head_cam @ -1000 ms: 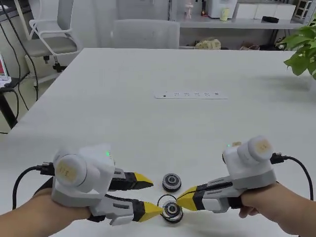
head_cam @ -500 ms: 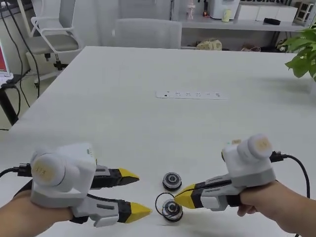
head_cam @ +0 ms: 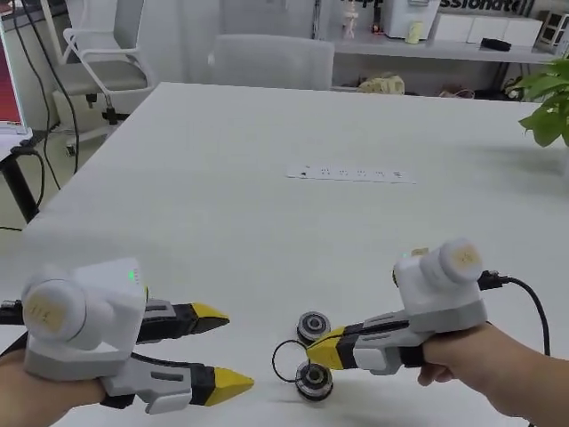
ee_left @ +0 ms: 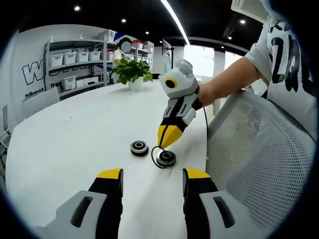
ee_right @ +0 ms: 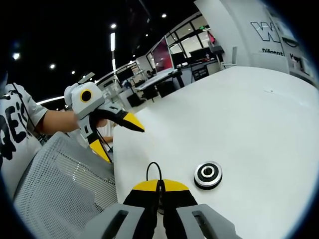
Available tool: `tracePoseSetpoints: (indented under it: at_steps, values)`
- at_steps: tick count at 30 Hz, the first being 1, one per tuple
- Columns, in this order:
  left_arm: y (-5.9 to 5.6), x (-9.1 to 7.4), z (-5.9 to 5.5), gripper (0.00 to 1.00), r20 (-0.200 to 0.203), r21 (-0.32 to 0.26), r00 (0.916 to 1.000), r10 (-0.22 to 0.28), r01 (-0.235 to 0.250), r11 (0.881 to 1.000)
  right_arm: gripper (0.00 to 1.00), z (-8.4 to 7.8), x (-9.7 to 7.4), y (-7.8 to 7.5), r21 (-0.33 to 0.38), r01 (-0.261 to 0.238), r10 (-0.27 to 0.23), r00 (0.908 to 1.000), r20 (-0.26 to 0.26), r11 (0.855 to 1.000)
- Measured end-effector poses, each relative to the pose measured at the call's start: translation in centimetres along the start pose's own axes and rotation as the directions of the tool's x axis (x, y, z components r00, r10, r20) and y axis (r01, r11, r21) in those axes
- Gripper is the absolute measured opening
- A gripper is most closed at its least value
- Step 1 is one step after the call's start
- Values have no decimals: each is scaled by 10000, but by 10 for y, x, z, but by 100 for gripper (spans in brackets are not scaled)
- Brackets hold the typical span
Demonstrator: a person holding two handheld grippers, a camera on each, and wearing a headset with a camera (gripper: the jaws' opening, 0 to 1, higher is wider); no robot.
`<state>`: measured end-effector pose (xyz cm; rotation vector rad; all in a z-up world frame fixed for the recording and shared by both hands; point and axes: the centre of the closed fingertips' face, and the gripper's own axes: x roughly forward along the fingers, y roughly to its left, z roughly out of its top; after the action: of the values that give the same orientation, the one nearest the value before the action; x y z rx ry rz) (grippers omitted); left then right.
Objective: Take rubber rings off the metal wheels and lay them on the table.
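Rubber ring (head_cam: 275, 361), a thin black loop, is pinched in the right tongs (head_cam: 320, 349), whose yellow tips are pressed together on it. The loop sticks out to the left of the tips, low over the tabletop (head_cam: 267, 222). Its lower side reaches the nearer metal wheel (head_cam: 314, 380); I cannot tell whether it is caught on that wheel or only touching it. The second metal wheel (head_cam: 313, 326) lies flat just beyond the right tongs' tips, apart from the first.

The left tongs (head_cam: 227, 347) sit to the left of the ring with their jaws spread apart and nothing between them. A strip of bare surface separates them from the loop.

In the left gripper view the tabletop's near edge runs close beside both wheels, with a mesh chair back (ee_left: 259, 149) just past it. Away from the person the white surface lies open as far as a power strip (head_cam: 351, 173), well apart from the wheels. A potted plant (head_cam: 549, 111) stands at the far right edge.
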<state>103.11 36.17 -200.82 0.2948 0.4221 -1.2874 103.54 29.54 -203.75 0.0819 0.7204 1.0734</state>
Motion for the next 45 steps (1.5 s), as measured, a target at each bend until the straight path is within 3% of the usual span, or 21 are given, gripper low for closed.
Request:
tracePoseSetpoints:
  at_steps: [16, 26, 45]
  values:
    - [3, -14, -6, 54, -186, 53, 9996, 199, -198, 9998, 0, 11, 16, -3, 6, 57, -57, 9999, 109, 10000]
    - [6, -17, -7, 59, -190, -87, 9993, 314, -316, 9995, 0, 10, 29, -5, 147, 251, -253, 9996, 112, 9996]
    - [8, -20, -13, 60, -267, -209, 9986, 447, -452, 9988, 0, 0, 47, -13, -107, 783, -784, 9968, -159, 9969]
